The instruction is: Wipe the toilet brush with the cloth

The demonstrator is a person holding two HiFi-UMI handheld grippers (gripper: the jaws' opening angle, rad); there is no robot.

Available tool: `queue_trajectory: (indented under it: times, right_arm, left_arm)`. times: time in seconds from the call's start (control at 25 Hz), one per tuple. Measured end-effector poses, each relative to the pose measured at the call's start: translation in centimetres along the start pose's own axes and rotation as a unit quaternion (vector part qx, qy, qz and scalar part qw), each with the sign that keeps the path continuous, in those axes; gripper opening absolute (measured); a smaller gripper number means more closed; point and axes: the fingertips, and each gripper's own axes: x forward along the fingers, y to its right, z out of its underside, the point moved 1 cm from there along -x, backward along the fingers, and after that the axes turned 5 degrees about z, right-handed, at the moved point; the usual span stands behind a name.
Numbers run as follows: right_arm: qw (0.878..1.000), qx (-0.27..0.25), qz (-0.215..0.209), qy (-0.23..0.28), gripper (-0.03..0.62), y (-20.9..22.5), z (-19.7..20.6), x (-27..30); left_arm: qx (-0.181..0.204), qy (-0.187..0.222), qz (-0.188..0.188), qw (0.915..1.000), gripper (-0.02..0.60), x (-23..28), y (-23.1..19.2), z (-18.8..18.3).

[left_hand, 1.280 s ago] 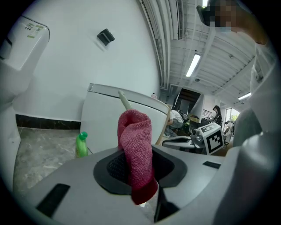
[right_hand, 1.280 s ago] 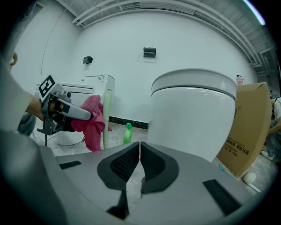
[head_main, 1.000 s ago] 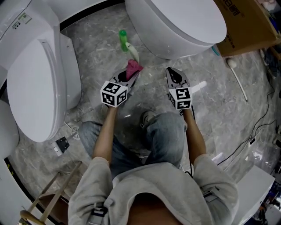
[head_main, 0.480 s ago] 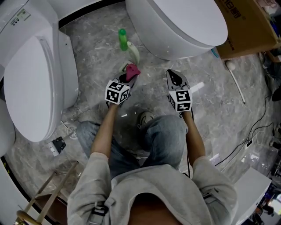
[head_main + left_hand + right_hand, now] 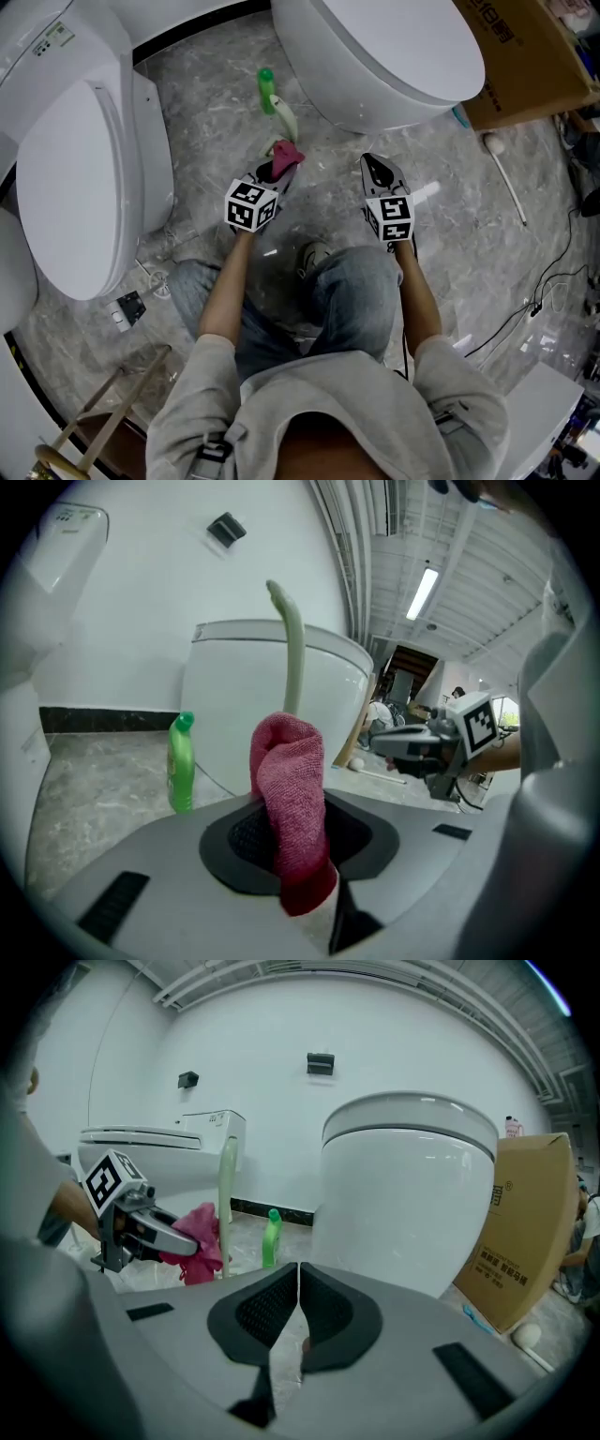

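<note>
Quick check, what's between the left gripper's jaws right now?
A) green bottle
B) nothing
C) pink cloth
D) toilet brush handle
C: in the left gripper view the left gripper has its jaws shut on the pink cloth. The pale brush handle rises behind the cloth, and the green bottle stands apart on the floor.

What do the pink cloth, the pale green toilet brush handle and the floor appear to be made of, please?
The cloth looks like soft microfibre or terry, judging by its fuzzy pile. The brush handle is probably smooth plastic with an even, matte surface. The floor looks like polished grey marble or marble-look tile, veined and showing glints.
</note>
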Motion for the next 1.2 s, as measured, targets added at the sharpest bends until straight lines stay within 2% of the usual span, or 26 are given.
queue_trajectory:
  times: [0.2,0.44,0.56,0.64,0.76,1.2]
  right_arm:
    - [1.0,0.006,-0.01,0.007,0.032,-1.2,-0.8,-0.3]
    - [1.0,0.003,-0.011,0.013,0.032,-1.5,-1.4,-0.4]
    - [1.0,0.002,-0.01,0.013,0.032,-1.6,-1.5,-0.5]
    - [1.0,0.001,-0.01,0.012,0.032,-1.6,-1.4,-0.5]
    - [1.0,0.001,-0.011,0.01,0.032,-1.7,-1.2,-0.5]
    - [1.0,0.001,-0.007,0.002,0.032,-1.5,-0.6,-0.6]
  left_arm:
    - [0.015,0.053,-0.001,0.9985,0.11,-2.5,1.1,-4.5]
    - [-0.01,0.145,0.014,0.9893,0.11,-6.4,1.5,-11.6]
    - [-0.017,0.172,0.025,0.9846,0.11,-7.8,1.1,-14.9]
    - [-0.011,0.175,0.031,0.984,0.11,-8.1,0.9,-16.4]
    - [0.004,0.155,0.039,0.9871,0.11,-7.6,1.0,-16.9]
    - [0.006,0.099,0.061,0.9932,0.11,-4.8,2.0,-13.6]
